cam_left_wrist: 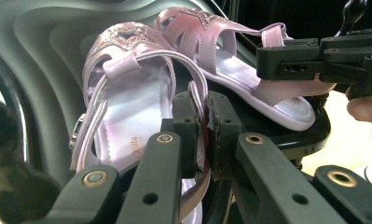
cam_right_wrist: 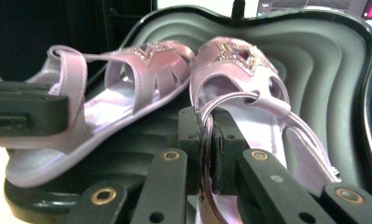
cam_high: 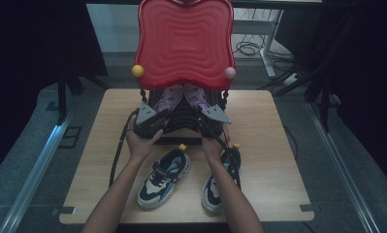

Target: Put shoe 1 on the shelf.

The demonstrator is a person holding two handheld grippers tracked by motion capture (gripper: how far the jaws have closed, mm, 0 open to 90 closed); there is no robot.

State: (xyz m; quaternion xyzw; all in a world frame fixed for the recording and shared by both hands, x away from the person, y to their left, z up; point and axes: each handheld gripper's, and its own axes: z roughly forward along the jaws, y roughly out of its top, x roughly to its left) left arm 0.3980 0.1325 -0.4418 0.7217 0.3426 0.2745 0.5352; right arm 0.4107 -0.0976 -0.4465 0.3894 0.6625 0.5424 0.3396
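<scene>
A pair of pink sandals lies on the black ribbed shelf under a red wavy top. My left gripper is shut on the thin heel strap of the left sandal. My right gripper is shut on the heel strap of the right sandal. From each gripper view the other sandal shows beside, with the far gripper's black jaw at its heel. Both sandals rest toes-up against the shelf's sloping back.
Two dark blue and white sneakers lie on the wooden table in front of the rack, the right one partly under a forearm. Yellow and pink knobs mark the red top's corners. Dark floor and cables surround the table.
</scene>
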